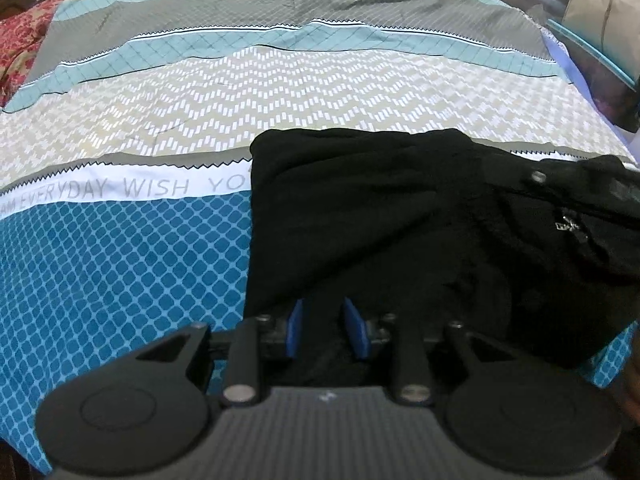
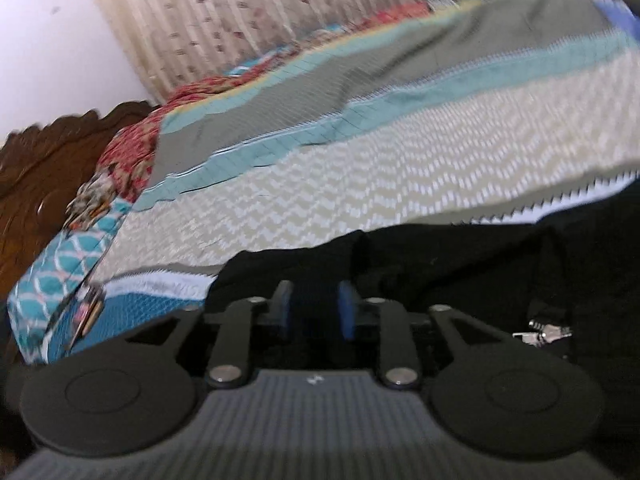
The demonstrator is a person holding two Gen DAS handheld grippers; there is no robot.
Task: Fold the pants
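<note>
Black pants (image 1: 380, 220) lie folded in a thick bundle on the patterned bedspread (image 1: 120, 248), with a metal button (image 1: 536, 177) and zipper (image 1: 568, 226) showing at the right. My left gripper (image 1: 324, 320) has its blue pads (image 1: 296, 328) a little apart, with black cloth between them at the bundle's near edge. In the right wrist view the pants (image 2: 460, 256) fill the lower right, zipper pull (image 2: 544, 334) visible. My right gripper (image 2: 314, 308) also has blue pads (image 2: 346, 314) slightly apart over black cloth; the view is motion-blurred.
The bedspread (image 2: 360, 168) stretches far ahead and to the left. A red floral blanket (image 1: 24, 40) lies at the far left. A carved wooden headboard (image 2: 48, 168) and a curtain (image 2: 240, 12) show in the right wrist view. Dark furniture (image 1: 600, 60) stands beyond the bed's right edge.
</note>
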